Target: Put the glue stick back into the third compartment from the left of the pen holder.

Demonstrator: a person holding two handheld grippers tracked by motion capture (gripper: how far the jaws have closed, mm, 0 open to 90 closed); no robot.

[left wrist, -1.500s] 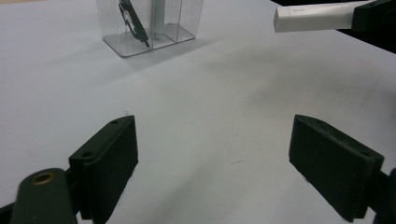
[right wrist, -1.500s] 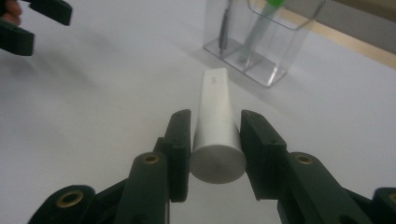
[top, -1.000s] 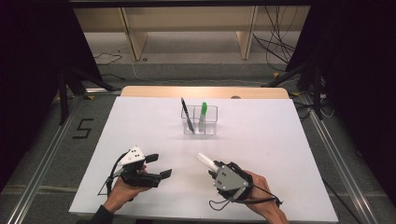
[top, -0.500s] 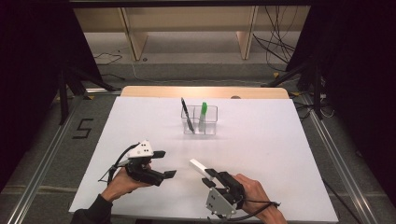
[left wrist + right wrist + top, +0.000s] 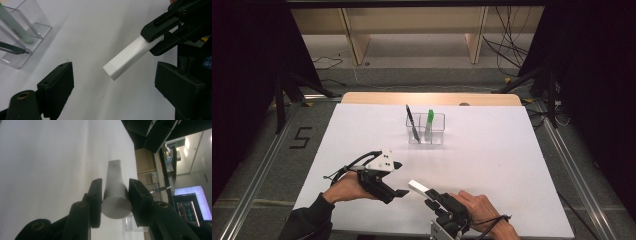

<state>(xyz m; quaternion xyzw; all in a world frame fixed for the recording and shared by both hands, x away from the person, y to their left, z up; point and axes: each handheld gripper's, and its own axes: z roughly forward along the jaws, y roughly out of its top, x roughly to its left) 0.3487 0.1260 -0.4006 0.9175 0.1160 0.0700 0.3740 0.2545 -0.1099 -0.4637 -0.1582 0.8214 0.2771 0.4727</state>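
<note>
Grippers first: we see the right gripper [image 5: 428, 196] at the near edge, its jaws clamped on one end of a white marker [image 5: 416, 187], whose free end pokes out to the left. In the right gripper view the pads [image 5: 96, 195] press both sides of the marker's barrel [image 5: 115, 192]. The left gripper [image 5: 398, 179] sits just left of it, jaws wide apart and empty; in its own view the marker [image 5: 128, 58] hangs between them, touching neither.

Risk, as we judge it: the hold is near one end only, so the marker could pivot or slip if the left jaws bump it while closing for a handover.

Farther off, a clear holder [image 5: 436, 131] stands mid-table with a black pen [image 5: 412, 124] and a green marker [image 5: 429, 121] upright in it. White table [image 5: 512, 165]; grey floor [image 5: 257, 150] around it marked "5"; shelving [image 5: 412, 30] and cables at the far side.
</note>
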